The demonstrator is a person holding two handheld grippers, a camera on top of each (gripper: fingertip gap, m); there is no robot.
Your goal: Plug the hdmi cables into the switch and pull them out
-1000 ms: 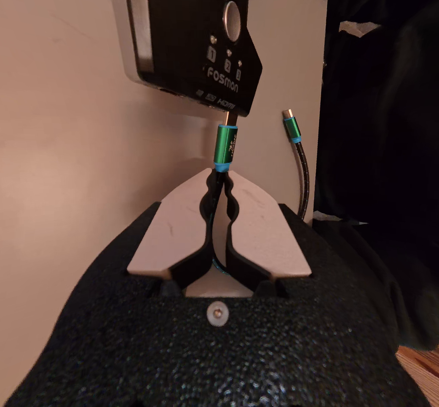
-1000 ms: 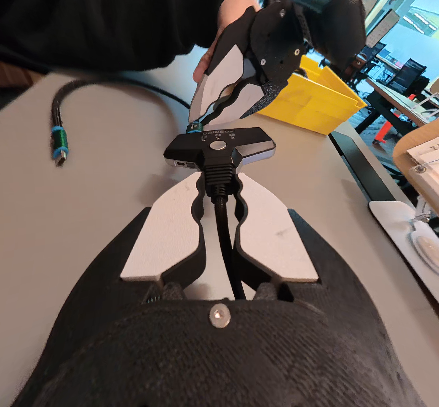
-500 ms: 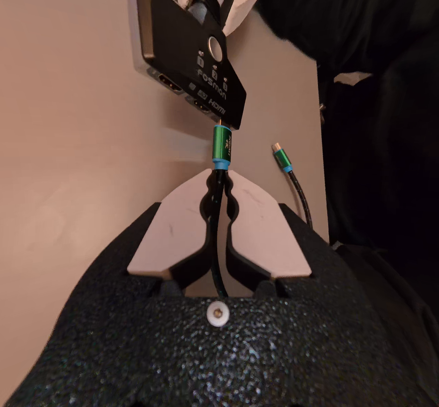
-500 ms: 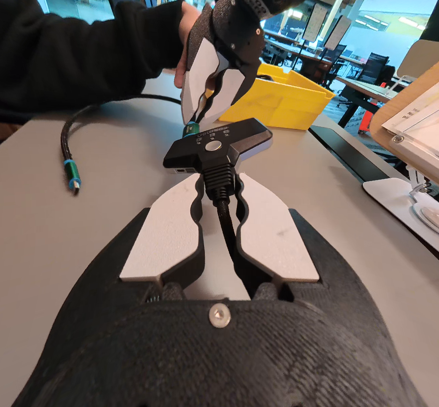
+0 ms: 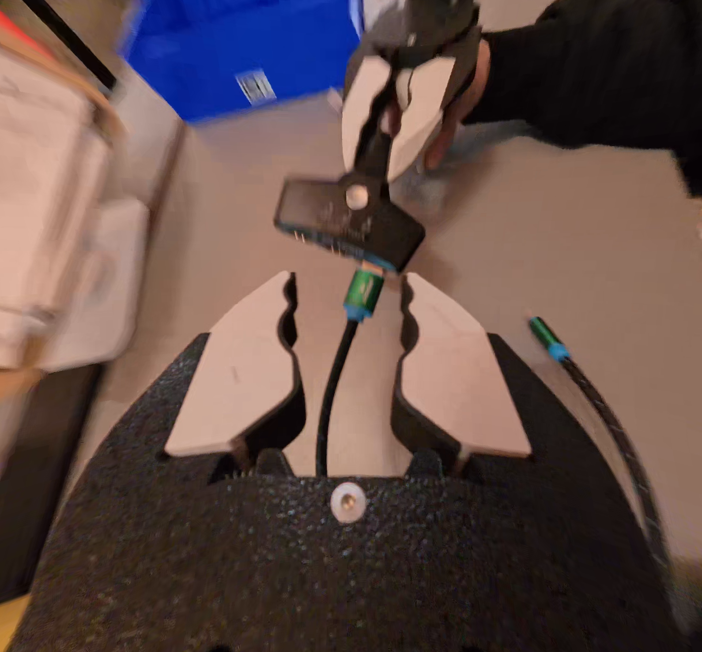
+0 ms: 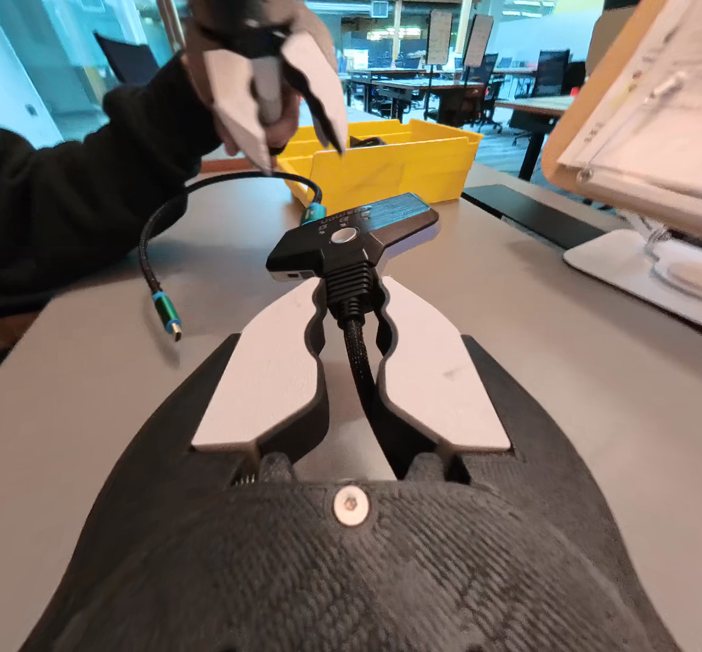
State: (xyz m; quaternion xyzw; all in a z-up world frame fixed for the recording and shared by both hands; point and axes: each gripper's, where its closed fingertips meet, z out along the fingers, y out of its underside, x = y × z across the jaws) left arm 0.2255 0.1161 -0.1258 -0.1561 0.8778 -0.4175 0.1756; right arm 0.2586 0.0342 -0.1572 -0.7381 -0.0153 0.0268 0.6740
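The switch (image 6: 351,232), a black T-shaped box, is held just above the table (image 6: 513,291) by the right gripper (image 6: 349,301), whose fingers (image 6: 273,360) are clamped on the ribbed collar of the switch's own braided lead. One hdmi cable, marked by its green plug (image 5: 362,291), sits in a port on the far edge of the switch, the metal tip apparently not quite fully home, though blur makes that hard to judge. The left gripper (image 5: 347,314) has its fingers (image 5: 243,367) spread wide, with the plugged cable running loose between them and touching neither. So the first insertion looks done and the release made. A second hdmi cable (image 6: 167,312), also green-ended, lies on the table to the side, well apart from the switch, its bare tip pointing away. The likely next move is for the left gripper to go to that second plug, close on its green barrel, turn the tip toward a free port and line it up squarely, while the right gripper keeps the switch steady against the push.
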